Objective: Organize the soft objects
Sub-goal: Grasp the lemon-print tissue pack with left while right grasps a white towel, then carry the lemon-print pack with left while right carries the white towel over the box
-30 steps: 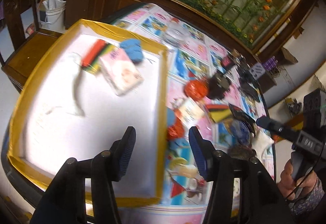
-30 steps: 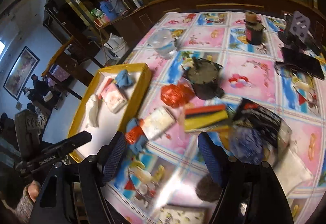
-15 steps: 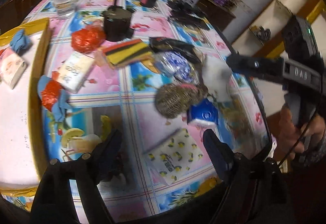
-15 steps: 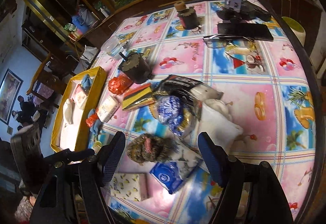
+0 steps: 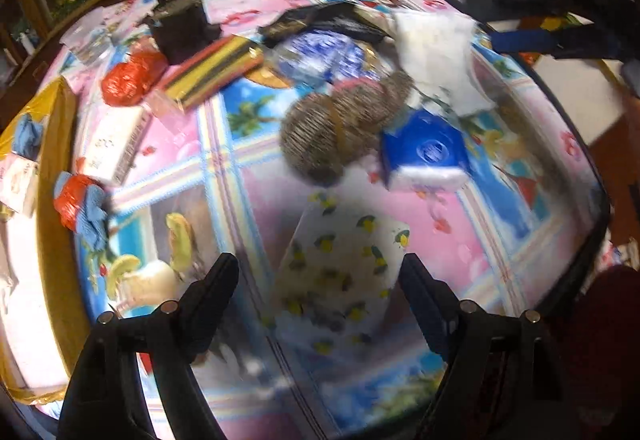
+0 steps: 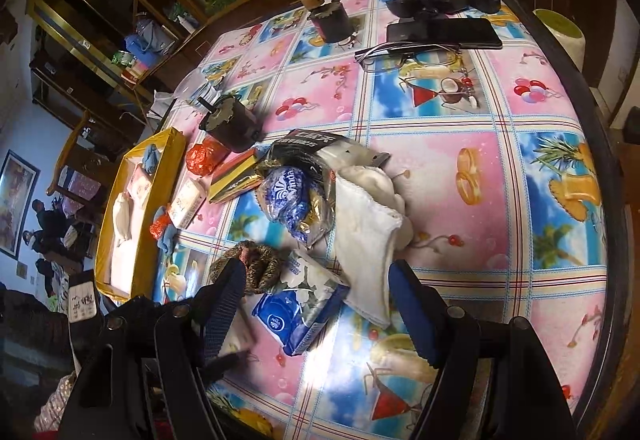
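My left gripper (image 5: 318, 282) is open and points down over a lemon-print tissue pack (image 5: 340, 264), which lies between its fingers without touching the pads. My right gripper (image 6: 318, 300) is also open. A blue tissue pack (image 6: 294, 314) lies between its fingers, untouched. Beyond these lie a brown knitted piece (image 5: 328, 128) (image 6: 256, 266), a white cloth (image 5: 432, 44) (image 6: 364, 216) and a blue-white wrapped bag (image 6: 286, 196). The yellow tray (image 5: 56, 220) (image 6: 166, 176) at the left holds a few soft items.
A red bag (image 5: 128, 78), a striped pack (image 5: 212, 68) and a white tissue pack (image 5: 116, 140) lie near the tray. Two black cups (image 6: 236, 124) (image 6: 332, 22), glasses (image 6: 408, 58) and a phone (image 6: 444, 34) sit further back. The table edge (image 6: 600, 168) curves along the right.
My left gripper swung from over the yellow tray across the table to the lemon-print pack, and its jaws widened. My right gripper moved in over the blue pack and stayed open.
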A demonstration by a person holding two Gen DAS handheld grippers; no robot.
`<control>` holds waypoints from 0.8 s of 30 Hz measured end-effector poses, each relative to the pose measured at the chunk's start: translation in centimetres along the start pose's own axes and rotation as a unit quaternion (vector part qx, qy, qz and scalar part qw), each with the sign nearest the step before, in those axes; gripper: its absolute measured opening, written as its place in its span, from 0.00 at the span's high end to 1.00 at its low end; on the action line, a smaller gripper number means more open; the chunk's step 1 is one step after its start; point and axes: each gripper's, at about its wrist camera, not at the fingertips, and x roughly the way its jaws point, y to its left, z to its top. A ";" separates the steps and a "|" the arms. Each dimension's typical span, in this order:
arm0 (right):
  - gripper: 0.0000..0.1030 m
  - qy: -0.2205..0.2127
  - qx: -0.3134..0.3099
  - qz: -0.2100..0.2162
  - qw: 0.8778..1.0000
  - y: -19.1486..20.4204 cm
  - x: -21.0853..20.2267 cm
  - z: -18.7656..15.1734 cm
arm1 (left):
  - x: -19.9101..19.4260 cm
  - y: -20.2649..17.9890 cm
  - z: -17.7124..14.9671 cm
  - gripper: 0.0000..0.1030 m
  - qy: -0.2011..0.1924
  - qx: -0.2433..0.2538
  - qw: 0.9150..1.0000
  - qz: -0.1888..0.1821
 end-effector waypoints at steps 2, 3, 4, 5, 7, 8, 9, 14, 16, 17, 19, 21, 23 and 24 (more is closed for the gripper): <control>0.24 -0.003 0.003 -0.009 1.000 -0.2 0.0 0.3 | 0.6 0.7 0.4 0.31 -0.006 -0.023 1.000 0.017; 0.24 -0.006 0.003 -0.017 1.000 -0.3 0.0 0.5 | 0.6 1.2 0.5 0.40 -0.014 -0.038 0.999 0.026; 0.24 -0.007 0.003 -0.026 1.000 -0.5 0.1 0.8 | 0.6 1.6 0.7 0.44 -0.015 -0.049 0.998 0.032; 0.24 -0.004 0.005 -0.032 0.999 -0.6 0.3 1.0 | 0.7 1.9 0.9 0.44 -0.016 -0.061 0.998 0.032; 0.24 0.004 0.017 -0.036 0.999 -1.1 1.0 1.2 | 0.4 2.7 0.6 0.44 -0.021 -0.089 0.995 0.030; 0.24 0.008 0.022 -0.036 0.999 -1.4 1.4 1.2 | 0.4 3.0 0.4 0.44 -0.024 -0.098 0.994 0.032; 0.25 0.015 0.028 -0.038 0.999 -1.8 2.1 1.2 | 0.3 3.2 0.2 0.44 -0.026 -0.101 0.994 0.034; 0.74 0.069 0.048 -0.020 0.996 -2.9 5.6 0.5 | 0.6 2.9 0.2 0.42 -0.025 -0.089 0.995 0.049; 0.92 0.078 0.051 -0.019 0.996 -3.1 6.2 0.0 | 0.6 3.3 0.3 0.42 -0.028 -0.091 0.994 0.047; 0.93 0.073 0.053 -0.013 0.996 -3.2 6.0 -0.1 | 0.6 3.2 0.3 0.42 -0.030 -0.091 0.994 0.047; 0.94 0.050 0.041 -0.012 0.998 -2.8 5.1 0.1 | 0.5 3.4 0.2 0.45 -0.035 -0.097 0.993 0.048; 0.94 0.024 0.022 -0.009 0.999 -2.1 3.9 0.5 | 0.3 3.7 0.1 0.46 -0.037 -0.111 0.992 0.042; 0.93 0.008 0.012 0.000 1.000 -1.5 3.1 0.8 | -0.2 4.3 0.0 0.47 -0.046 -0.129 0.990 0.026; 0.93 0.001 0.006 0.004 1.000 -1.2 2.7 0.8 | -0.4 4.5 0.1 0.47 -0.052 -0.136 0.989 0.021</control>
